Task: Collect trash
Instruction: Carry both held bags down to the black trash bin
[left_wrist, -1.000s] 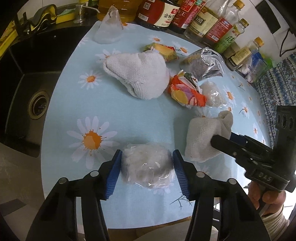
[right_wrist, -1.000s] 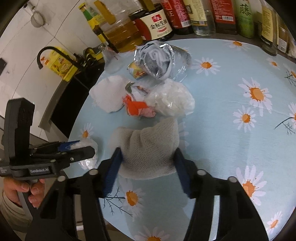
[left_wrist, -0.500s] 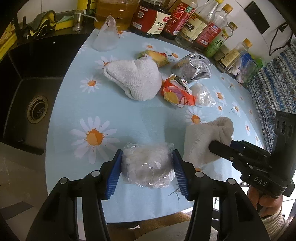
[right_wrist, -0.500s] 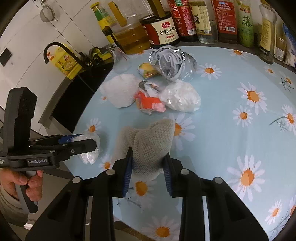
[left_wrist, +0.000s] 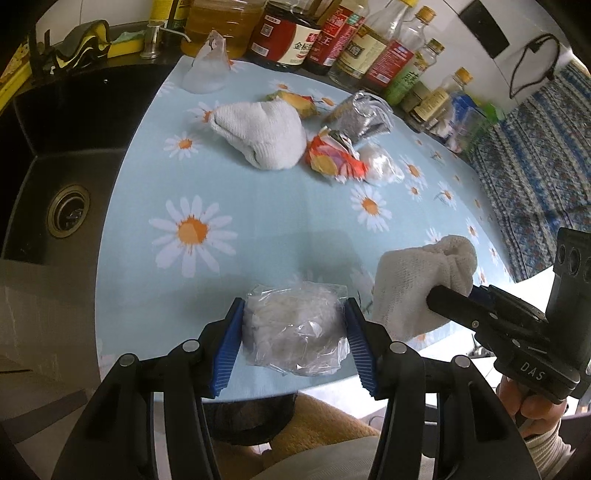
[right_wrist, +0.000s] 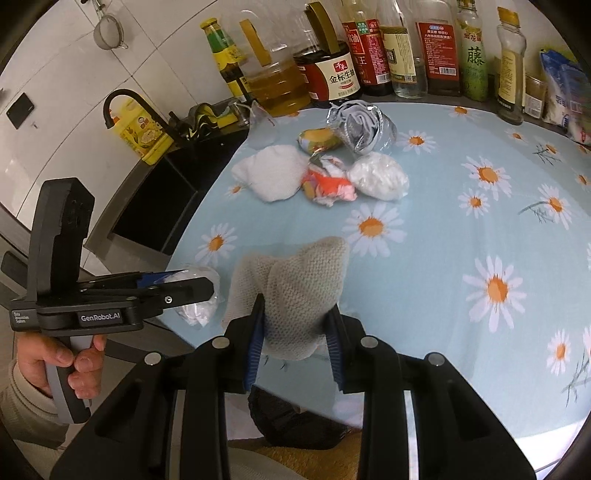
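Note:
My left gripper (left_wrist: 294, 339) is shut on a crumpled clear plastic bag (left_wrist: 295, 332) with white stuff inside, held over the table's near edge; it also shows in the right wrist view (right_wrist: 199, 295). My right gripper (right_wrist: 295, 339) is shut on a beige knitted cloth wad (right_wrist: 295, 291), lifted off the table just right of the left gripper; the wad shows in the left wrist view (left_wrist: 417, 288). More trash lies mid-table: a white cloth wad (left_wrist: 262, 133), an orange wrapper (left_wrist: 332, 158), a clear bag (left_wrist: 380, 166), a silver foil bag (left_wrist: 358, 118) and a yellow wrapper (left_wrist: 295, 101).
The table has a light-blue daisy cloth (left_wrist: 229, 206). A dark sink (left_wrist: 66, 206) lies to its left. Sauce and oil bottles (left_wrist: 321, 40) line the far edge. A clear plastic piece (left_wrist: 208, 68) stands at the far left corner. A patterned cloth (left_wrist: 532, 166) is on the right.
Both grippers have pulled back toward the near table edge and risen with their loads. The right gripper closed tighter on the beige cloth wad and lifted it off the table.

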